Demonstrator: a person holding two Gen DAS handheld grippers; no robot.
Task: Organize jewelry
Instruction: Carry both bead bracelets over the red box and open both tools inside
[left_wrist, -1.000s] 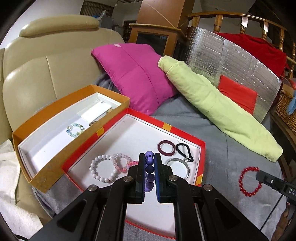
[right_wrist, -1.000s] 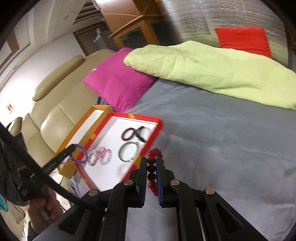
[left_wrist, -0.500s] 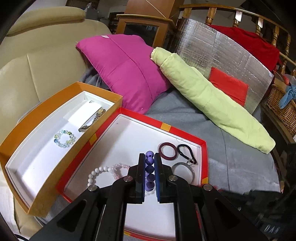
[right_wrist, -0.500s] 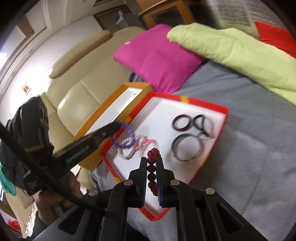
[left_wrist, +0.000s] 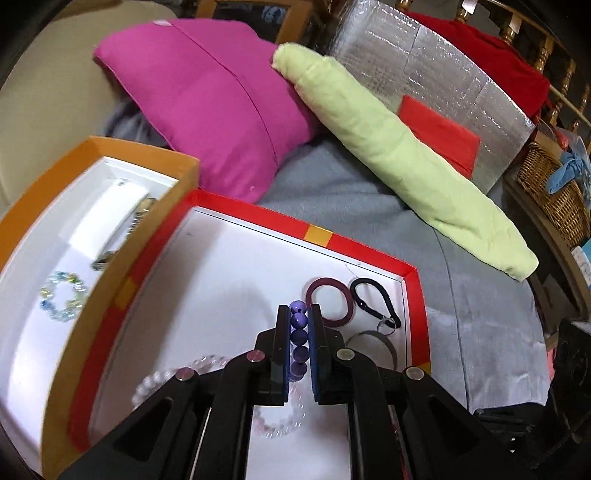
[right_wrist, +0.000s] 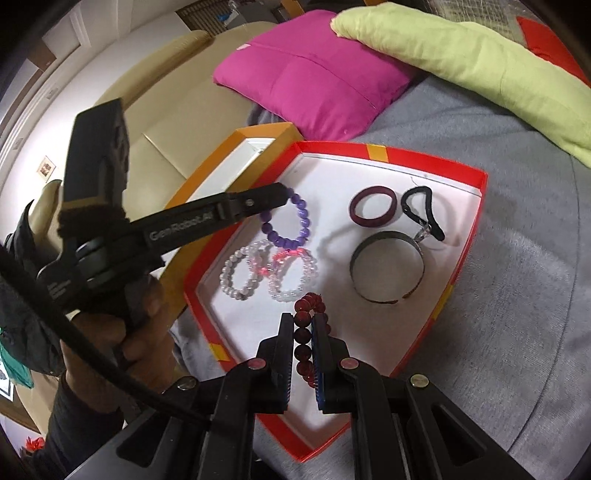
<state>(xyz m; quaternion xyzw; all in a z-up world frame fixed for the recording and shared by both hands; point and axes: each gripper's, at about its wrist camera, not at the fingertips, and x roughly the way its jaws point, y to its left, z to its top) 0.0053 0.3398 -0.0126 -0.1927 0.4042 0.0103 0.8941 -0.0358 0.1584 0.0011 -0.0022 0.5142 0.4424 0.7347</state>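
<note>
Two beaded bracelets are held over the red tray (right_wrist: 476, 206): the purple bracelet (left_wrist: 298, 341) is clamped in the left gripper (left_wrist: 298, 325), the dark red bracelet (right_wrist: 306, 332) in the right gripper (right_wrist: 303, 332). "GenRobot.AI" is printed on the left gripper's arm. A second earlier both were further from the tray — the red bracelet lay on the grey blanket (right_wrist: 517, 332).
</note>
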